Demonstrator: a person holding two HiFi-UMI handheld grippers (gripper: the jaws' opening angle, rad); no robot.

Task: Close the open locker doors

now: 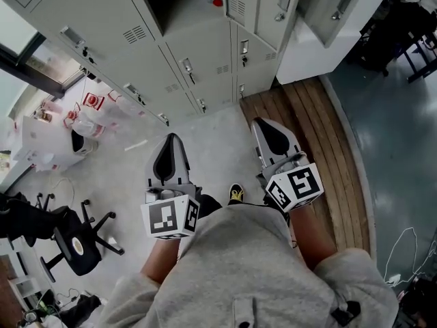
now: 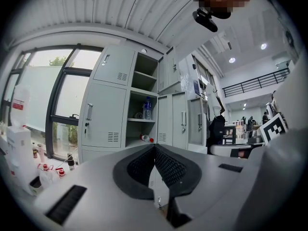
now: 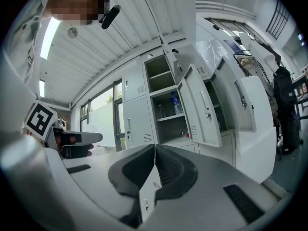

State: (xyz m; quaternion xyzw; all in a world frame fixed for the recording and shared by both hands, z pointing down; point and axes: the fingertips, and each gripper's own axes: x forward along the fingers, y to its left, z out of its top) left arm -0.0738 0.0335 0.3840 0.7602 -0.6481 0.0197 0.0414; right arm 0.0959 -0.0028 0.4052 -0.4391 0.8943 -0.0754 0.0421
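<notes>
A bank of grey lockers [image 1: 205, 60] stands ahead of me. One tall column is open [image 1: 179, 4], with a water bottle [image 2: 148, 108] on a shelf and a red-capped bottle [image 2: 146, 138] lying below. Its door [image 3: 198, 105] swings out to the right, and a second open door [image 3: 250, 100] hangs further right. My left gripper [image 1: 171, 142] and right gripper [image 1: 263, 125] are held side by side at waist height, well short of the lockers. Both are shut, with nothing between their jaws [image 2: 154, 148] [image 3: 155, 147].
A strip of wooden flooring [image 1: 321, 142] runs along the right in front of the lockers. A black office chair [image 1: 75, 241] stands at lower left. Bottles and small clutter [image 1: 82, 115] lie by the window on the left. My shoe [image 1: 235, 193] shows between the grippers.
</notes>
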